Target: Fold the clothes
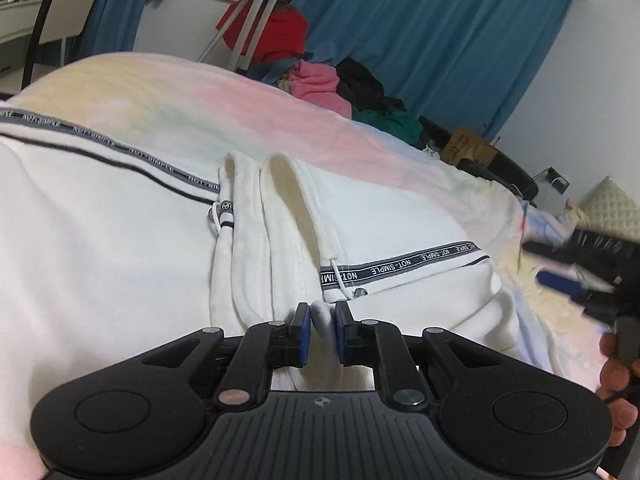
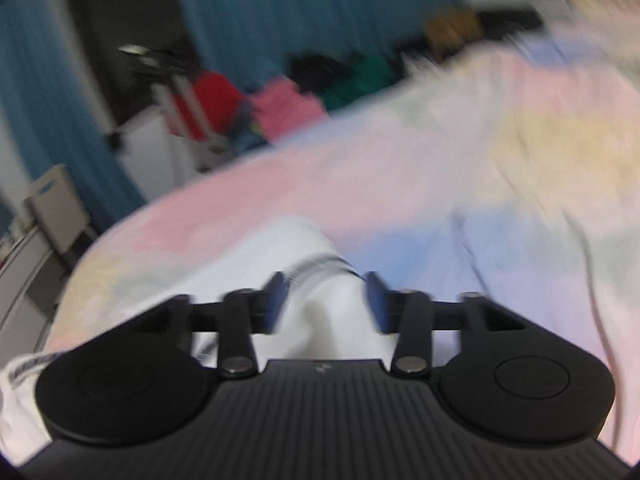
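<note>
White hoodie (image 1: 120, 240) spread on pastel bedsheet (image 1: 280, 112), hood just ahead of left jaws; no fold visible, most folding judged left.

Left gripper (image 1: 322, 312): jaws nearly together, pinching white fabric ridge.

Right gripper (image 2: 326, 292): jaws spread wide, white cloth between but pads seem clear; view blurred.

Clothes pile (image 1: 344, 88), tripod (image 1: 256, 12) well beyond jaws. Nothing blocks the hoodie.

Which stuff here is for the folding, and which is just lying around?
For the folding:
white hoodie
left gripper, pinching the white hoodie's fabric
right gripper, jaws open over the cloth

Just lying around:
pink garment
red garment
tripod
blue curtain
</note>
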Available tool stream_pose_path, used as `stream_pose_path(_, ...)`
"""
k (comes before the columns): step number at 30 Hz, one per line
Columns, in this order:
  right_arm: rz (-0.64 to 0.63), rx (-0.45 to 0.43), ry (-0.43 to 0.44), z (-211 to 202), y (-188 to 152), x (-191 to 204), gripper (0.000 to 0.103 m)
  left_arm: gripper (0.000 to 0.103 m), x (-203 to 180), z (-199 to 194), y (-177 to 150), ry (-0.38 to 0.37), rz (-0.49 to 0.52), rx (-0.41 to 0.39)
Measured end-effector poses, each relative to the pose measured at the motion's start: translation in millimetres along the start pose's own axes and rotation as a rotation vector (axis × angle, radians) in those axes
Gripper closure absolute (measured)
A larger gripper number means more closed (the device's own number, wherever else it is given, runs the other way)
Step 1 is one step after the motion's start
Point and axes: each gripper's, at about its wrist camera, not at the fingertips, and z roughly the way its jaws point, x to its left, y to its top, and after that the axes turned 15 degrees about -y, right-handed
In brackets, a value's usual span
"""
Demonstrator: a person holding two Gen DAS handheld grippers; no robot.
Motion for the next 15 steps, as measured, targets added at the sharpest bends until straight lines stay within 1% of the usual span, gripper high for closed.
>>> stream_pose_path(1, -0.031, -0.023, 0.025, -3.1, -1.9, 5.5, 0.027, 0.087, -0.3, -1.1, 0.0, 0.001, 0.004, -0.005)
stream_pose_path(2, -0.062, -0.046, 0.051, -6.1, -3.7, 11.1, 0.027, 0.085, -0.2, -2.7, -0.2, 0.000, 0.005, -0.012)
stream_pose_path(3, -0.090, -0.046, 0.061, -4.6, -7.3, 15.1, 0.027, 0.082, 0.0, -4.8, -0.4, 0.000, 0.006, -0.020)
stream_pose_path(6, -0.184, -0.028, 0.074, 6.1, -20.4, 26.6, 0.027, 0.077, -2.9, -13.8, 0.4, -0.008, 0.001, -0.047)
stream_pose_path(7, -0.219, -0.014, 0.081, 10.9, -25.0, 30.6, 0.027, 0.073, -4.5, -17.5, 0.6, -0.012, 0.001, -0.057)
stream_pose_path(9, -0.264, 0.042, 0.103, 22.1, -34.3, 37.0, 0.027, 0.069, -9.2, -28.2, 0.8, -0.025, 0.001, -0.075)
stream_pose_path(10, -0.276, 0.059, 0.108, 26.5, -38.6, 39.2, 0.027, 0.062, -11.6, -33.4, 1.1, -0.030, 0.000, -0.081)
stream_pose_path(12, -0.297, 0.074, 0.107, 32.9, -46.1, 42.3, 0.026, 0.045, -15.2, -45.9, 1.8, -0.020, -0.001, -0.091)
stream_pose_path(13, -0.296, 0.075, 0.107, 33.4, -46.9, 42.6, 0.026, 0.041, -15.9, -53.2, 2.2, -0.009, -0.004, -0.096)
stream_pose_path(15, -0.289, 0.077, 0.109, 33.6, -47.2, 42.9, 0.025, 0.020, -14.2, -67.9, 4.9, 0.028, -0.025, -0.099)
